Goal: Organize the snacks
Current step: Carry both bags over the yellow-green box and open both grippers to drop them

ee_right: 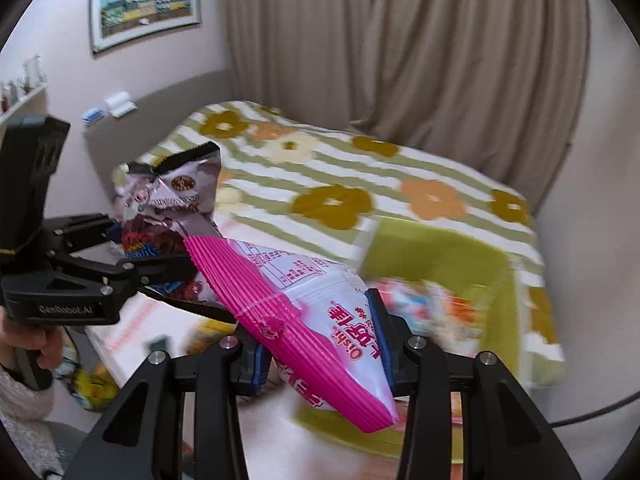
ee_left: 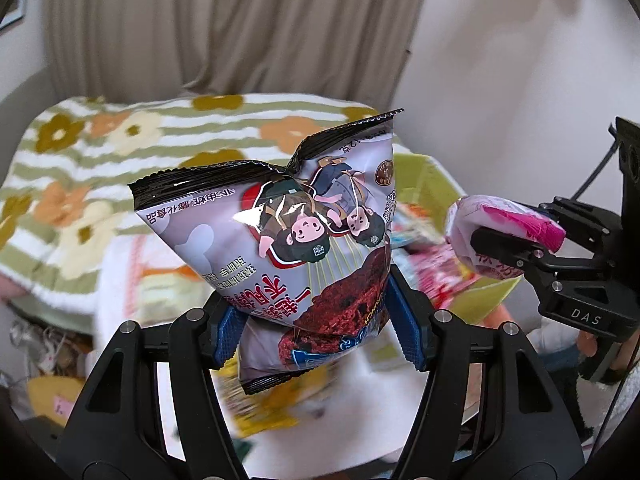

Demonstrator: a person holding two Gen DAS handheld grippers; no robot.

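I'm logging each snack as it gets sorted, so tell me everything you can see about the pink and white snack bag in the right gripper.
The glossy pink and white plastic snack bag is puffed and looks sealed, with a ribbed magenta crimped edge, pink lettering on white and a printed table on one face. It is lifted clear of the surface and tilted, clamped across its body by the right gripper, whose blue pads press both sides. In the right wrist view its upper crimp overlaps the grey cartoon-printed bag; whether they touch is unclear.

Grey-lilac snack bag (ee_left: 280,240) with cartoon figures and black crimped seals, puffed, held upside down above the green bin (ee_right: 432,256), pink-and-white snack bag (ee_right: 312,320) with ribbed pink seal, tilted, held nearer the green bin, other snack packets (ee_right: 424,308) blurred inside it
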